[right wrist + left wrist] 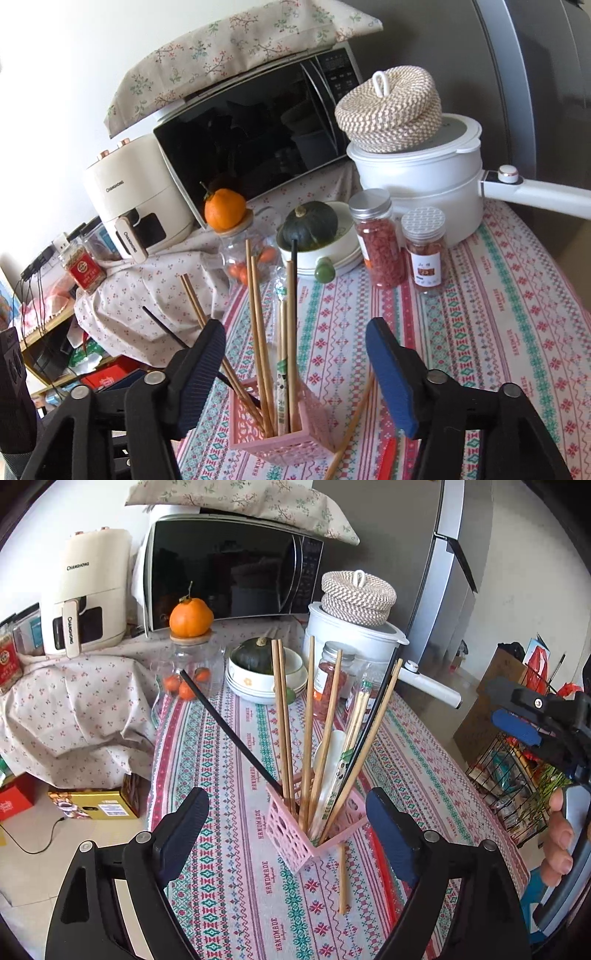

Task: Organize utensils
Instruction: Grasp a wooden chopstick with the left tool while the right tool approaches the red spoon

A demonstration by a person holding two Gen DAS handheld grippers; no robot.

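Observation:
A pink perforated holder (pixel 295 834) stands on the patterned tablecloth with several wooden chopsticks (pixel 282 716), two black chopsticks, a wrapped pair and a white spoon (pixel 334 746) upright in it. One loose wooden chopstick (pixel 343 878) lies on the cloth against the holder. My left gripper (pixel 287 794) is open, its blue pads wide on either side of the holder and not touching it. In the right wrist view the right gripper (pixel 295 326) is also open above the holder (pixel 288 443), with the loose chopstick (pixel 354 421) under its right finger. Nothing is held.
Behind the holder are a bowl with a green squash (pixel 258 657), two spice jars (pixel 376 240), a glass jar topped by an orange (pixel 190 616), a white pot (pixel 417 184), a microwave (pixel 229 568) and an air fryer (pixel 85 594). A wire rack (pixel 517 775) stands right of the table.

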